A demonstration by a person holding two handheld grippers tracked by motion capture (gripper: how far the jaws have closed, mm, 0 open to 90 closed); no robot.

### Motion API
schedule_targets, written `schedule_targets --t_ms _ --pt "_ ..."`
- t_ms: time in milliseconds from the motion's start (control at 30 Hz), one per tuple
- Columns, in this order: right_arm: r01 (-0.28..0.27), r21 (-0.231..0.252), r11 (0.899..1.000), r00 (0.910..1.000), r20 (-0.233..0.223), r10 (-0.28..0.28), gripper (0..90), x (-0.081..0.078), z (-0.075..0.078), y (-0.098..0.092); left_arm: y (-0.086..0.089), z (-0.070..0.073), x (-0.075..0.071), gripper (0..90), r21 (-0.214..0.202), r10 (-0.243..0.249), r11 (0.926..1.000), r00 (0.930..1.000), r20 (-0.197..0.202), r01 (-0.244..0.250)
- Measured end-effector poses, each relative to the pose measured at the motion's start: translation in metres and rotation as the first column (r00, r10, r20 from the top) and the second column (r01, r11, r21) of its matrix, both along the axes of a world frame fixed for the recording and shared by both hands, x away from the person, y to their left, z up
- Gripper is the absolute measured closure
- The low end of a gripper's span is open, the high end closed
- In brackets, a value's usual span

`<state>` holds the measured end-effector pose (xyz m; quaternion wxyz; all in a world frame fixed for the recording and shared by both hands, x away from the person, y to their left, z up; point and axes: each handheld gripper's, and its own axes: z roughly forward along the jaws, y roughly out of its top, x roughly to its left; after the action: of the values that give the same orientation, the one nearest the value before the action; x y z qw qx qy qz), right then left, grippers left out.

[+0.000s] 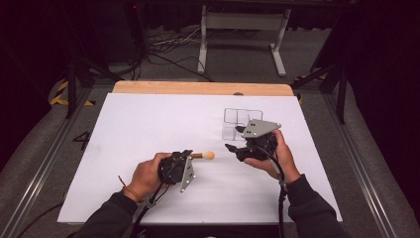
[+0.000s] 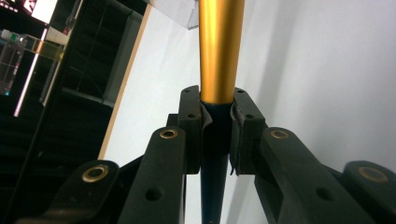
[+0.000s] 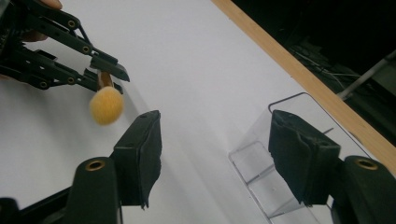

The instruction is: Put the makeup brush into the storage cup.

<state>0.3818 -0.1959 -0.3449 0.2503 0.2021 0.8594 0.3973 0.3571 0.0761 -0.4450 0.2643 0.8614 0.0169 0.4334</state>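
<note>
A makeup brush with a gold ferrule, a dark handle and a tan fluffy head lies level just above the white table. My left gripper is shut on its handle, with the head pointing right; the left gripper view shows both pads pressing the dark handle below the ferrule. My right gripper hovers to the right of the brush head, open, with nothing between its jaws. In the right gripper view the brush head and the left gripper show at upper left.
A clear plastic compartment box stands just behind the right gripper, low and right in the right gripper view. The white sheet covers the table, with a wooden strip at its far edge. Cables and a white stand lie on the floor beyond.
</note>
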Motion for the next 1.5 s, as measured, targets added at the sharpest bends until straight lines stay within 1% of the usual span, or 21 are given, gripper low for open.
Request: schedule_targets --t_ms 33,100,133,167,200,267,500,567,600,667,700,767,800,833,867,900,967,1067,1200,1433,1500 --pt "0.002 0.012 1.0 1.0 0.008 -0.002 33.9 -0.001 -0.001 -0.003 0.001 0.001 0.001 77.5 -0.008 0.003 1.0 0.9999 -0.011 -0.003" --pt "0.005 0.025 1.0 0.9997 0.022 -0.006 33.8 -0.003 -0.003 -0.006 0.003 0.002 0.001 77.5 -0.003 0.005 1.0 0.9998 -0.018 -0.005" --pt "0.015 0.046 0.999 0.999 0.04 -0.017 32.8 -0.005 -0.007 -0.011 0.004 0.003 0.002 77.5 -0.036 0.007 0.9993 0.9993 -0.037 -0.008" --pt "0.016 0.055 0.998 0.9987 0.047 -0.019 31.5 -0.006 -0.009 -0.013 0.004 0.003 0.002 77.5 -0.036 0.007 0.9993 0.9993 -0.037 -0.008" --pt "0.017 0.063 0.998 0.9984 0.052 -0.02 31.2 -0.007 -0.01 -0.015 0.006 0.004 0.004 77.5 -0.076 0.001 0.9971 0.9987 -0.052 -0.005" --pt "0.019 0.066 0.998 0.9983 0.055 -0.022 31.2 -0.008 -0.011 -0.017 0.007 0.005 0.004 77.5 -0.093 0.004 0.9956 0.9981 -0.061 -0.01" --pt "0.044 0.111 0.993 0.994 0.095 -0.055 26.2 -0.013 -0.02 -0.03 0.013 0.009 0.008 77.5 -0.138 0.002 0.9904 0.9954 -0.096 -0.015" --pt "0.052 0.117 0.992 0.9932 0.097 -0.063 24.2 -0.014 -0.022 -0.033 0.015 0.011 0.009 77.5 -0.162 -0.001 0.9867 0.9941 -0.108 -0.017" --pt "0.055 0.125 0.991 0.9921 0.105 -0.068 23.9 -0.015 -0.024 -0.035 0.016 0.011 0.01 77.5 -0.18 -0.004 0.9836 0.9924 -0.123 -0.019" --pt "0.064 0.139 0.988 0.9913 0.106 -0.079 22.0 -0.017 -0.027 -0.04 0.02 0.013 0.012 77.5 -0.235 -0.014 0.9716 0.9864 -0.164 -0.025" --pt "0.064 0.139 0.988 0.9913 0.106 -0.079 22.0 -0.017 -0.027 -0.04 0.02 0.013 0.012 77.5 -0.235 -0.014 0.9716 0.9864 -0.164 -0.025" --pt "0.071 0.145 0.987 0.9901 0.11 -0.087 21.5 -0.019 -0.03 -0.044 0.023 0.014 0.014 77.5 -0.272 -0.018 0.9616 0.9798 -0.199 -0.038" --pt "0.075 0.148 0.986 0.9894 0.112 -0.092 21.3 -0.02 -0.032 -0.047 0.024 0.015 0.015 77.5 -0.283 -0.026 0.9584 0.9783 -0.206 -0.034" --pt "0.078 0.157 0.984 0.9889 0.113 -0.096 20.7 -0.022 -0.034 -0.051 0.025 0.015 0.016 77.5 -0.303 -0.03 0.9523 0.9745 -0.222 -0.04" --pt "0.078 0.157 0.984 0.9889 0.113 -0.096 20.7 -0.022 -0.034 -0.051 0.025 0.015 0.016 77.5 -0.303 -0.03 0.9523 0.9745 -0.222 -0.04" --pt "0.087 0.167 0.982 0.988 0.112 -0.106 20.4 -0.023 -0.038 -0.056 0.027 0.016 0.017 77.5 -0.319 -0.034 0.9468 0.9733 -0.227 -0.041" --pt "0.094 0.177 0.98 0.9875 0.108 -0.115 19.7 -0.024 -0.04 -0.061 0.029 0.016 0.018 77.5 -0.331 -0.034 0.9424 0.9717 -0.234 -0.047" --pt "0.103 0.187 0.977 0.9867 0.106 -0.124 19.3 -0.025 -0.044 -0.067 0.03 0.017 0.019 77.5 -0.339 -0.04 0.9397 0.9704 -0.238 -0.045" --pt "0.118 0.203 0.972 0.985 0.1 -0.141 18.6 -0.028 -0.05 -0.076 0.032 0.017 0.019 77.5 -0.36 -0.038 0.9312 0.968 -0.248 -0.056" --pt "0.124 0.198 0.972 0.9806 0.126 -0.15 16.3 -0.034 -0.061 -0.085 0.035 0.02 0.021 77.5 -0.386 -0.05 0.921 0.9639 -0.261 -0.056" --pt "0.131 0.2 0.971 0.98 0.122 -0.157 15.4 -0.035 -0.064 -0.088 0.036 0.021 0.021 77.5 -0.395 -0.055 0.9169 0.9621 -0.267 -0.057"
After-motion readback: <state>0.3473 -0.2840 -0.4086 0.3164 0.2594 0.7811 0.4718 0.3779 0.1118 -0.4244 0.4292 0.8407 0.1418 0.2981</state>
